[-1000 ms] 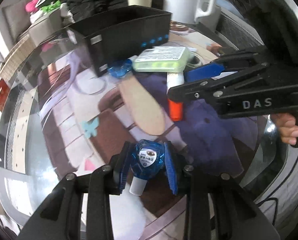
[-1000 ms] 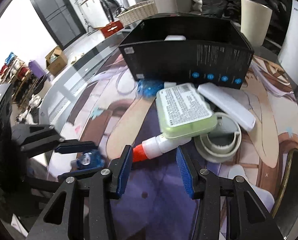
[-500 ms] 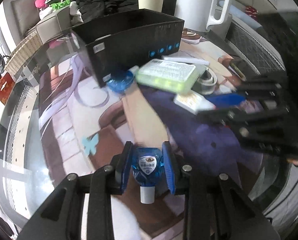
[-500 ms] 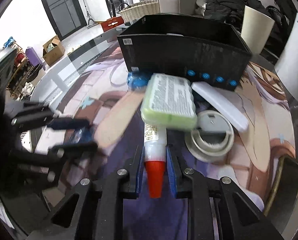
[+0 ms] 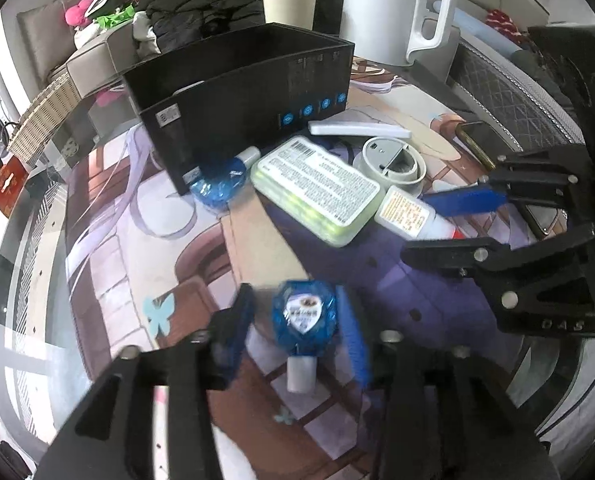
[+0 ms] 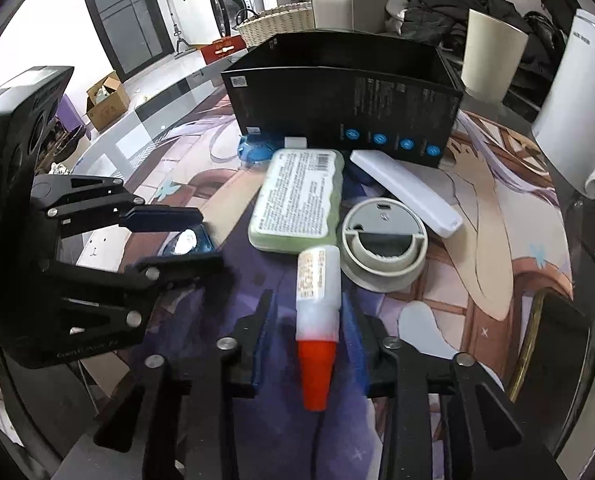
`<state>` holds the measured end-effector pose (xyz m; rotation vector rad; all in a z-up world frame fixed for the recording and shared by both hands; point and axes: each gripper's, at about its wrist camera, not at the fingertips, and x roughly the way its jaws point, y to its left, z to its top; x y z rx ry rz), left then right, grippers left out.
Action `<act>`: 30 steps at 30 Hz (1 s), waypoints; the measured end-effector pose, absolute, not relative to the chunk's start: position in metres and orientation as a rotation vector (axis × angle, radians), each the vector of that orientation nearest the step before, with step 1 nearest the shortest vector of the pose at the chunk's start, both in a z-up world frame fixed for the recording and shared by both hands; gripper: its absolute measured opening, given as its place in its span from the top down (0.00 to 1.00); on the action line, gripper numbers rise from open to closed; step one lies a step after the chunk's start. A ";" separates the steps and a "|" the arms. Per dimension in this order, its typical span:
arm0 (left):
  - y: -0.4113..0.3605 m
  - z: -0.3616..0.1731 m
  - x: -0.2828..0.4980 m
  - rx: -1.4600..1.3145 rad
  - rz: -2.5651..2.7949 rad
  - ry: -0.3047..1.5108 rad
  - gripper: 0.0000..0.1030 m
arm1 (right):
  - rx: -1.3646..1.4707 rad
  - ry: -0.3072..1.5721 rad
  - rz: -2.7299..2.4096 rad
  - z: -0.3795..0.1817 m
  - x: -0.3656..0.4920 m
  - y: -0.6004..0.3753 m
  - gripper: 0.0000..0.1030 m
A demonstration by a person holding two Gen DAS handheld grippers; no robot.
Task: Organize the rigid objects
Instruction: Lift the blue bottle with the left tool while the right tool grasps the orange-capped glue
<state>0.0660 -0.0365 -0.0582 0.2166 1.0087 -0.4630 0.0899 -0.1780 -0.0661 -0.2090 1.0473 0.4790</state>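
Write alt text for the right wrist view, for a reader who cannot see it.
The right gripper brackets a white glue bottle with an orange cap, pointing toward the camera; the fingers stand slightly apart from it. Beyond lie a pale green case, a round grey lidded container, a white bar and an open black box. The left gripper brackets a blue bottle.

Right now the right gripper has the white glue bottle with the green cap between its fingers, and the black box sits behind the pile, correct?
Not quite: the cap is orange-red, not green. The right wrist view shows the right gripper around the white glue bottle with the orange-red cap, and the black box behind the pile.
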 end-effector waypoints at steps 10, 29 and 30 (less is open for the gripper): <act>-0.033 -0.059 0.065 0.225 -0.455 1.010 0.64 | -0.232 1.050 0.462 -0.071 0.093 -0.171 0.64; -0.037 -0.055 0.067 0.196 -0.457 0.995 0.71 | -0.222 1.032 0.461 -0.065 0.087 -0.180 0.79; -0.036 -0.052 0.065 0.203 -0.449 0.974 0.71 | -0.220 1.029 0.463 -0.064 0.086 -0.179 0.79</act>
